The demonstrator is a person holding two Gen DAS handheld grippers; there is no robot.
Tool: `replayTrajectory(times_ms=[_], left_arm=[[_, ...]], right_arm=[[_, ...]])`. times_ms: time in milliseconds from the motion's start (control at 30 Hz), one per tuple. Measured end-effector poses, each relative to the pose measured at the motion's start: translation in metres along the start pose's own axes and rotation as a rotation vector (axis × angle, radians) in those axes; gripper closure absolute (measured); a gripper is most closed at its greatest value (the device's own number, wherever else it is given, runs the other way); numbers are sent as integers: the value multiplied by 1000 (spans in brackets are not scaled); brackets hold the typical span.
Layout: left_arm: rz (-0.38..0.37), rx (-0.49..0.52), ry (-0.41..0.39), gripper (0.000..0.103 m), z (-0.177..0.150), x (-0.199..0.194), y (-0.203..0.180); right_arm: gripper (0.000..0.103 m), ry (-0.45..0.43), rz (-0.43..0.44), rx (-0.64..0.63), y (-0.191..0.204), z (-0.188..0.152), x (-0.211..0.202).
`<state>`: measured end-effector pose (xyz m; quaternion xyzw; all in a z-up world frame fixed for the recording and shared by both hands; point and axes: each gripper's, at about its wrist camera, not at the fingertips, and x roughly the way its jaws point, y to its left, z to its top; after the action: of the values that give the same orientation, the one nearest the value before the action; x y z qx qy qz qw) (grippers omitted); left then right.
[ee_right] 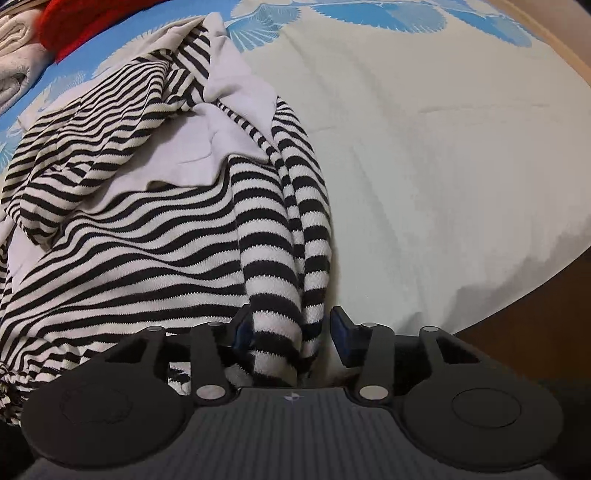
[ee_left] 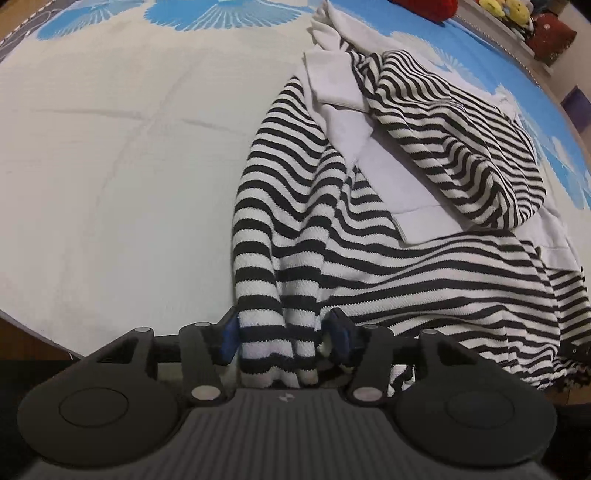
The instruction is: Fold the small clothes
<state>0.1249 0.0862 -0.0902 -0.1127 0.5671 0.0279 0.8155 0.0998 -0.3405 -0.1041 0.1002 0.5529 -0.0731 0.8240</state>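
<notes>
Two grippers, and each has striped cloth bunched between its blue pads. Your left gripper (ee_left: 284, 338) pinches a gathered fold of the striped garment (ee_left: 369, 258), both pads pressed against the bundle. Your right gripper (ee_right: 291, 332) has a similar roll of the same garment (ee_right: 147, 236) between its jaws; the left pad touches the cloth, but a sliver of bedsheet shows beside the right pad, so you cannot tell whether that grip is fully closed.

No container shows in either view; the garment lies straight on the bedsheet (ee_left: 110, 166), which is pale with blue fan-shaped prints along its far edge.

The garment is a black-and-white striped knit with plain white panels (ee_left: 373, 162), rumpled and partly doubled over itself. In the left wrist view it fills the right half of the frame, its long axis running from the jaws at bottom centre up toward the upper right. In the right wrist view it fills the left half, running from the jaws up toward the upper left, where a red fabric item (ee_right: 85, 22) and a folded pale towel (ee_right: 14, 51) sit near the frame's corner.
</notes>
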Motion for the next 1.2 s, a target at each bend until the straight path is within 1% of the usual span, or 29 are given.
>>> replayTrajectory(times_ms=[67, 133, 167, 200, 233, 267, 300, 367, 500, 1200], left_arm=[[11, 21, -3, 49, 0, 1, -3], [16, 38, -10, 62, -1, 1, -5], [6, 41, -11, 73, -1, 1, -6], [-9, 38, -11, 82, -1, 1, -6], [-16, 36, -12, 83, -1, 0, -6], [-14, 42, -15, 84, -1, 0, -7], [-13, 47, -16, 84, -2, -1, -7], [-16, 42, -13, 83, -1, -1, -6], [-27, 23, -1, 76, -1, 0, -3], [-15, 50, -6, 76, -2, 1, -7]], right_arm=[[55, -2, -6, -24, 4, -2, 0], [54, -3, -2, -46, 7, -4, 0], [55, -5, 0, -58, 9, -4, 0], [62, -7, 6, -66, 10, -5, -1], [72, -10, 15, -70, 11, -5, -1], [77, -14, 24, -70, 10, -5, -3], [84, -17, 32, -65, 10, -5, -4], [87, -19, 44, -44, 7, -4, -5], [86, -16, 53, -22, 3, -4, -5], [86, -17, 54, -31, 3, -5, -5]])
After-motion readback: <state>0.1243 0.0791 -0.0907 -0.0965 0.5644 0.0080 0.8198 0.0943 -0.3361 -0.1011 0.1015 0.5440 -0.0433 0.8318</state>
